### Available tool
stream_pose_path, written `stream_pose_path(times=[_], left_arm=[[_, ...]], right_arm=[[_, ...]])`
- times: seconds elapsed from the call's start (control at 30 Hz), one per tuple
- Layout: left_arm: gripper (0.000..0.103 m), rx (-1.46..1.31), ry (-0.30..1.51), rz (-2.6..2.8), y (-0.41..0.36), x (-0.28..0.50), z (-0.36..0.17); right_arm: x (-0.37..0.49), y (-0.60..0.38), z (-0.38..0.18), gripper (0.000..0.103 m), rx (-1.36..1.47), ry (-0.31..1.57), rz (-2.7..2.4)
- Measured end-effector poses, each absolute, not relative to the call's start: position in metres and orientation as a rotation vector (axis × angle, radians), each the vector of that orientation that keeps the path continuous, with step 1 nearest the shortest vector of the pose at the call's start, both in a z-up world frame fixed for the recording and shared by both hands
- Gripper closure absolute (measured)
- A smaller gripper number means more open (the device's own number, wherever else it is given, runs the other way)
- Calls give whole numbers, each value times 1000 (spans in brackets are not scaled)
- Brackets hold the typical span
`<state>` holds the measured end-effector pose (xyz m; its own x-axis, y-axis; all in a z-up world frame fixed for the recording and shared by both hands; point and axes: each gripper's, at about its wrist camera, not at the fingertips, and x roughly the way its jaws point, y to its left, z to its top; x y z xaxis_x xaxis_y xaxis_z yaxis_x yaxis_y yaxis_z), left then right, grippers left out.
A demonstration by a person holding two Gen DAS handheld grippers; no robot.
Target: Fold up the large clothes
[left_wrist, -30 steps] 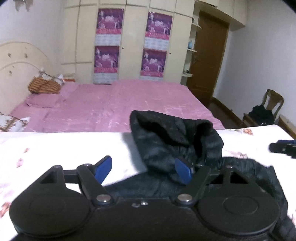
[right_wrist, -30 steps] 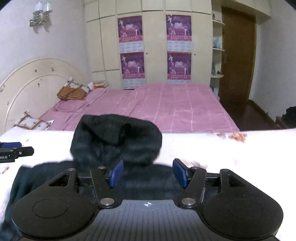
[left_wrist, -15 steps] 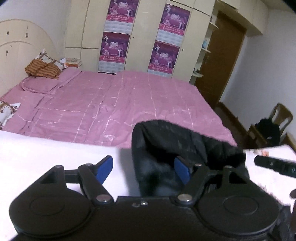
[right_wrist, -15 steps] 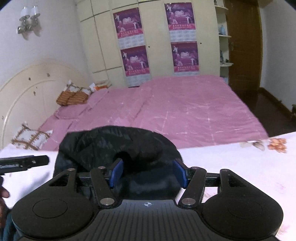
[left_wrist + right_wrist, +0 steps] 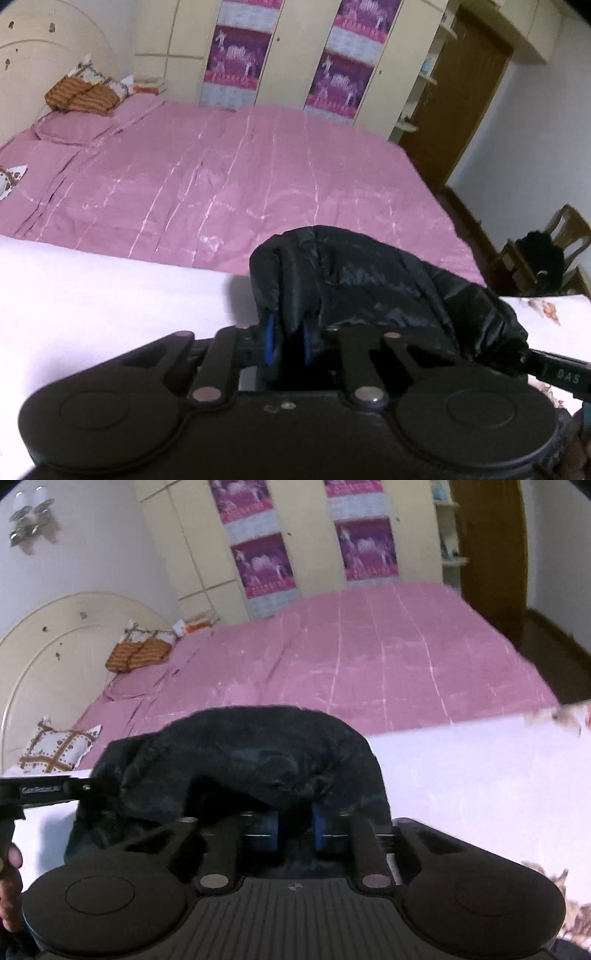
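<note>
Two tongs grip one black padded jacket (image 5: 369,280) at once. The left tongs (image 5: 287,341) are closing, their blue pads (image 5: 269,341) narrow with a fold of the jacket's shiny fabric pinched between them. The right tongs (image 5: 294,829) have drawn nearly together on another fold of the same garment, whose dark bulk humps up just ahead of the blue pads (image 5: 318,827). The jacket lies on the white cloth-covered bench (image 5: 92,295), near its far edge, bunched into a rounded mound between the two tools. In the right wrist view the left tool reaches in from the left edge, touching the jacket, with a hand (image 5: 9,890) below it. Beyond the bench a bed (image 5: 221,177) with a pink cover stretches toward cream wardrobes (image 5: 295,48) bearing purple posters (image 5: 236,55). A wooden chair (image 5: 554,251) holding dark cloth stands by the right wall.
</note>
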<state>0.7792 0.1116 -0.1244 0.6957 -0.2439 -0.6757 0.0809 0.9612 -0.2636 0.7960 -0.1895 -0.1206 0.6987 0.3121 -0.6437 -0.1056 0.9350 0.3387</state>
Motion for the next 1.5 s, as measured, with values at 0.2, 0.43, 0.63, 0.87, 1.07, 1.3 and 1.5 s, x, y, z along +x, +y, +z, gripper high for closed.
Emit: stream_pose_path(times=[0.2,0.43,0.63,0.87,1.07,1.3,1.5], left_arm=[[92,-215,651,-207,103,747,-92],[93,-176,507,-254,90,680,-52],[93,-127,418,-302,79,616,-47],[93,-155,472,-323,82,561,-81],[93,-195,452,-337,91,535,-100],[93,-165,445,-331,92,529,-105],[93,-175,482,-321,94,526,-110]], right_arm=[[778,-202,-95,99,291,699,257],[721,-206,-61,99,222,599,292],[654,-194,-57,99,114,530,321],[576,-174,-94,98,12,558,328],[515,-187,-117,98,58,597,290],[538,-211,-90,98,237,562,190],[577,-231,-77,98,310,594,207]])
